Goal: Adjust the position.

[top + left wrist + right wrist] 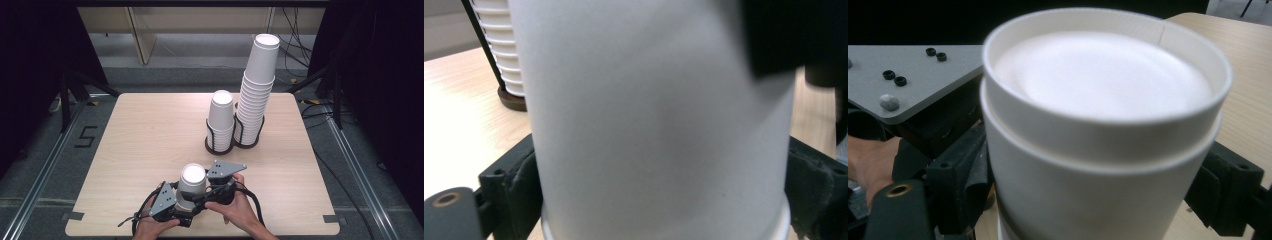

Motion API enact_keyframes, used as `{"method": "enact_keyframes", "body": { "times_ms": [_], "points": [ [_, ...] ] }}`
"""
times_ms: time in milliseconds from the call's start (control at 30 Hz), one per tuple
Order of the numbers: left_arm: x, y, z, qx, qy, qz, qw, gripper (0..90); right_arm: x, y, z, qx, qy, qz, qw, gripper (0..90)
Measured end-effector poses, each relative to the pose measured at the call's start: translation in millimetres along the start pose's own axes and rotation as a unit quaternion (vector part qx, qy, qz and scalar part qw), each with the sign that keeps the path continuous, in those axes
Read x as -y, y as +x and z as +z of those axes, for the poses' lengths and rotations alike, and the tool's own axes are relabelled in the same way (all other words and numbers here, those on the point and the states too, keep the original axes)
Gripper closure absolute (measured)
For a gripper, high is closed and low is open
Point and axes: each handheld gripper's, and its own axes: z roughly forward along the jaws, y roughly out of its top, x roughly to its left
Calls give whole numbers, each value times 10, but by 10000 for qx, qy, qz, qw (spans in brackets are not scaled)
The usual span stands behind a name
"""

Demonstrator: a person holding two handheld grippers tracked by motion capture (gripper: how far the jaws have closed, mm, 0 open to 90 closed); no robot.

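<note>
The nested paper cups [659,125] show blurred, cropped at top and bottom, hiding both tools' pads.

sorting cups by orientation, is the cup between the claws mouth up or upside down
Upside down: the cup shows its recessed base on top, and its rolled mouth rim sits at the bottom in the left gripper view.

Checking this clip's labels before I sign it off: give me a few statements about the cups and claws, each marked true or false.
1. Both claws are at the upside-down nested cups near the table's front edge. True.
2. The left claw has its jaws on either side of the cups. True.
3. The two stacks stand in separate racks far apart. False: the short stack and tall stack share one black holder.
4. The right claw is at the tall stack. False: it is at the nested cups.
</note>
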Motion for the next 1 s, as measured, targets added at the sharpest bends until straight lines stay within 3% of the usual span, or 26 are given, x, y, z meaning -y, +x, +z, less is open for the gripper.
{"method": "enact_keyframes", "body": {
  "times_ms": [100, 167, 300, 333, 367, 433, 467, 500, 567, 667, 800, 833, 867, 900, 933, 967, 1000],
  "points": [
    [5, 20, 3, 59, 34, 73, 10000, 90, -30, -11, -56, -46, 50, 50, 10000, 158],
    [-4, 33, -18, 32, 227, 291, 9993, 95, -83, -47, -139, -148, 152, 22, 9998, 158],
    [-18, 34, -27, 164, 354, 464, 9982, 99, -125, -91, -234, -228, 268, -61, 9994, 162],
    [-18, 24, -30, 155, 405, 572, 9974, 100, -127, -91, -247, -249, 258, 8, 9994, 162],
    [-25, 18, -37, 229, 607, 738, 9952, 101, -132, -101, -265, -259, 302, 12, 9992, 163],
    [-20, 4, -30, 250, 589, 754, 9951, 101, -134, -115, -264, -349, 334, -47, 9988, 162],
    [-24, 1, -31, 317, 657, 800, 9941, 103, -131, -104, -268, -377, 426, 19, 9984, 163],
    [-21, -8, -24, 311, 642, 858, 9938, 103, -132, -113, -267, -401, 459, -108, 9981, 163],
    [-23, -27, -23, 359, 676, 943, 9926, 104, -120, -95, -259, -464, 558, -15, 9974, 168],
    [-26, -36, -35, 448, 762, 1064, 9904, 105, -113, -113, -260, -568, 768, -145, 9953, 190],
    [-24, -27, -48, 523, 849, 1240, 9873, 104, -102, -109, -255, -703, 885, -85, 9936, 230],
    [-21, -19, -51, 613, 791, 1194, 9878, 99, -100, -106, -256, -746, 889, -5, 9932, 237],
    [-21, -19, -51, 613, 791, 1194, 9878, 91, -107, -128, -260, -769, 845, -116, 9934, 240],
    [-20, -5, -61, 608, 630, 1129, 9897, 80, -108, -133, -269, -794, 844, 4, 9933, 243],
    [-20, -5, -61, 608, 630, 1129, 9897, 68, -117, -151, -286, -775, 801, 46, 9938, 247],
    [-26, 7, -73, 610, 365, 986, 9926, 59, -123, -162, -304, -805, 741, 178, 9938, 250],
    [-26, 7, -73, 610, 365, 986, 9926, 54, -123, -162, -304, -805, 741, 178, 9938, 250]
  ]
}}
